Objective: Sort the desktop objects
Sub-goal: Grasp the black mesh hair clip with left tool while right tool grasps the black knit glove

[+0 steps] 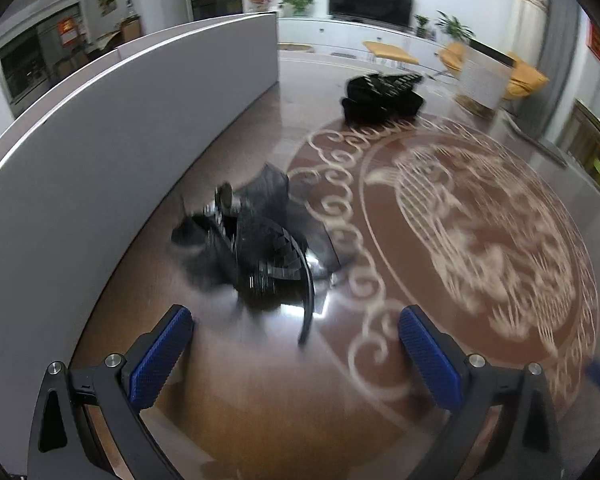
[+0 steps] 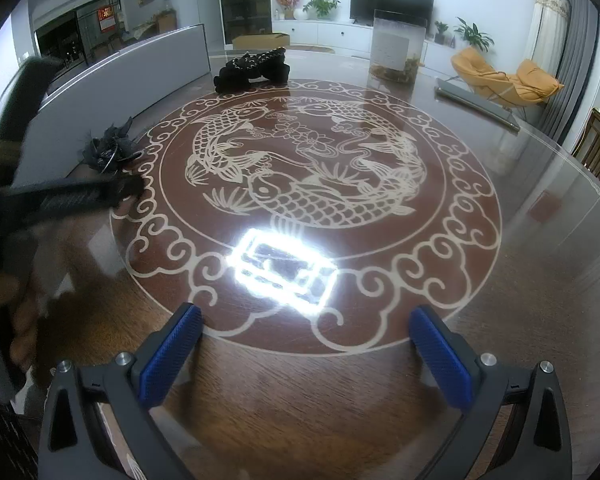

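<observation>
Both grippers are held wide apart and empty. The left gripper [image 1: 296, 330] is aimed at a black mesh hair ornament [image 1: 260, 236] lying near the grey partition [image 1: 120, 128] at the table's left edge. Ahead of the right gripper [image 2: 306, 330], open tabletop [image 2: 540, 264] is seen; a black clutter pile [image 2: 252, 70] sits far.

My right hand-held gripper [image 2: 306, 356] empty, jaws wide over table [image 2: 520, 280]; black flower hairpiece [image 2: 110, 152] far left; other hand-held gripper [image 2: 60, 200] blurred beside it.

On the table [image 2: 520, 240], the hair accessory [image 2: 110, 152] lies left beside the partition [image 2: 112, 92], the carving [image 2: 256, 69] behind it.
</observation>
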`<state>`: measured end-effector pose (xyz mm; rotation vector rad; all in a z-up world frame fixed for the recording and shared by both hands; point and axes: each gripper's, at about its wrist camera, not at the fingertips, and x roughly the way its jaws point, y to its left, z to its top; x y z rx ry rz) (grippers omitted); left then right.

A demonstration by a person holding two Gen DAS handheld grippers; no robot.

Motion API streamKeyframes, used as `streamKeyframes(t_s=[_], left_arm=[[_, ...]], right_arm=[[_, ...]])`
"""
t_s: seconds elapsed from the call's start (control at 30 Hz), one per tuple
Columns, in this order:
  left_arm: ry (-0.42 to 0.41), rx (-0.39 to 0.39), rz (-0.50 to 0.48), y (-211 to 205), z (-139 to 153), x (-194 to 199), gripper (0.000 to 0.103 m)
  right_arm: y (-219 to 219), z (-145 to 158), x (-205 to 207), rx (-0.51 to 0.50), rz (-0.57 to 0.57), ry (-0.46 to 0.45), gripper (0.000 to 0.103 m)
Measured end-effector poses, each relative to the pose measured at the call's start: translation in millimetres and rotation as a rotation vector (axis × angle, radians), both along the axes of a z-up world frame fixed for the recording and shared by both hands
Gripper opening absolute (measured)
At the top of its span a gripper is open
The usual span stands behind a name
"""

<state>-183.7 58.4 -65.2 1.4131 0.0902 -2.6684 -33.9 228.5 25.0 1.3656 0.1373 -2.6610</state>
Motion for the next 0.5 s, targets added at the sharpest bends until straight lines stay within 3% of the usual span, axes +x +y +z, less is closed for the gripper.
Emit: streamKeyframes(t_s=[0.2,0.43,0.47,0.5], left_arm=[[0.001,0.0,0.055,-1.6,0.4,-27.9,0.103],[0.0,0.001,-0.036,-13.1,1.3,-43.3,0.103],[0.004,-0.001,-0.045,-13.9,1.4,-42.3,0.099],[0.025,-0.004,-0.056,-16.4,3.5,-37.7,0.087]], right_arm=[[0.0,0.2,-0.1,0.0,0.0,0.0,0.103],[0.1,0.3,-0.2,0.0,0.0,0.0,0.103],[0.1,0.2,-0.2,0.0,0.0,0.0,0.103],[0.1,0.3,-0.2,0.0,0.0,0.0,0.103]])
